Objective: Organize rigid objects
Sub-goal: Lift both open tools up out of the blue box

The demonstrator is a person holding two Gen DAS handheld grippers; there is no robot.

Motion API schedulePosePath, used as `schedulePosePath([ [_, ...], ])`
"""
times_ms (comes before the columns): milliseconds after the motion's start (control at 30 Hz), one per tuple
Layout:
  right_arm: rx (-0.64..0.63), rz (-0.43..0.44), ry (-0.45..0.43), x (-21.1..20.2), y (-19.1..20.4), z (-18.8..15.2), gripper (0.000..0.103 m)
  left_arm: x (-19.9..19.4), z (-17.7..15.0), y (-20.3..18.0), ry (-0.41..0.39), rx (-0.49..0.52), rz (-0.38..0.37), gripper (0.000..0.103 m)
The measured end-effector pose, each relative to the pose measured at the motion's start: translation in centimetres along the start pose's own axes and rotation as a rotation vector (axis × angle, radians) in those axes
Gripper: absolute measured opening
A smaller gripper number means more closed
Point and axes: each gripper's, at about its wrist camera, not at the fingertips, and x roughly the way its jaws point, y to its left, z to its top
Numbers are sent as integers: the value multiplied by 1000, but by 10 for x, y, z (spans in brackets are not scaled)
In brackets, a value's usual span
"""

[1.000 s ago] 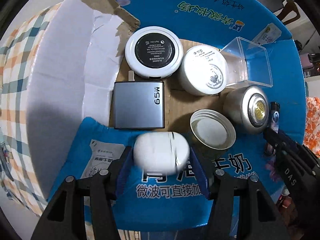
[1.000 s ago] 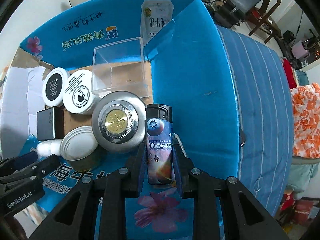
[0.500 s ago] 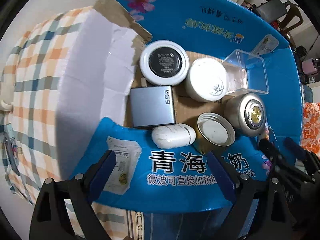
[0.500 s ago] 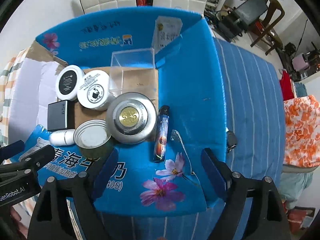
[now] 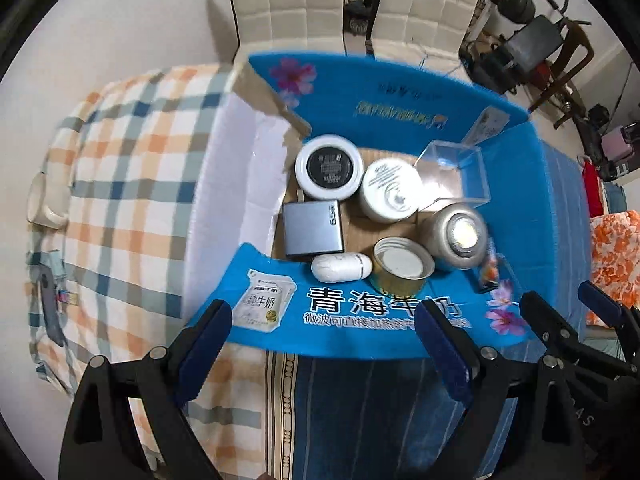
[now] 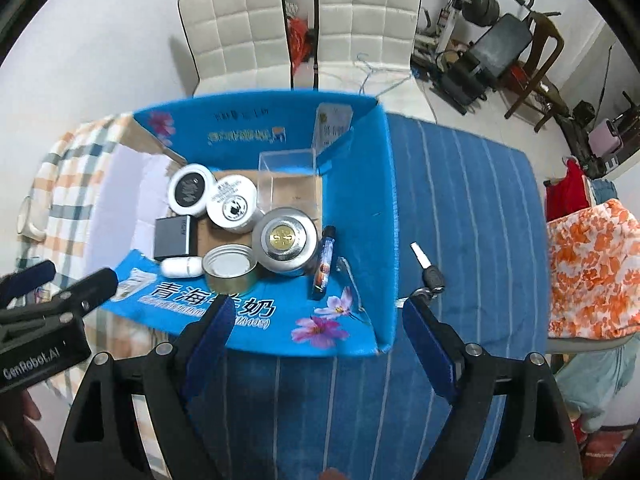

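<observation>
Both tongs (image 5: pixel 324 344) (image 6: pixel 318 338) open, empty, above box (image 6: pixel 356 216).

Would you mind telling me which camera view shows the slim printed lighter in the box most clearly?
The right wrist view: the lighter lies in full length beside the silver tin, black cap and printed body sharp. In the left wrist view it is only a blurred sliver at the box's right edge.

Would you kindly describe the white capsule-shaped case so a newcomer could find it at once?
Look inside the blue cardboard box. Along its near edge, the white capsule-shaped case lies between the grey charger and the open gold tin. It alone is a smooth, elongated pill shape.
</observation>
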Motion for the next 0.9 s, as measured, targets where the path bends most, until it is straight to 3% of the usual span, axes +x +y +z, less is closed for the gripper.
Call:
schedulePosePath([
  [200, 22, 50, -55, -47, -10, -9, 88, -49, -3, -9, -101, 27, 26, 93],
  [533, 42, 110, -99, -102, -24, -23, 88, -109, -21, -22, -194, 50, -20, 93],
  [700, 89, 111, -114, -105, -42, -27, 89, -119, -27, -27, -199, 52, -40, 93],
  [900, 280, -7, -81, -66, -111, -31, 89, -109, -22, -37, -206, 46, -36, 93],
])
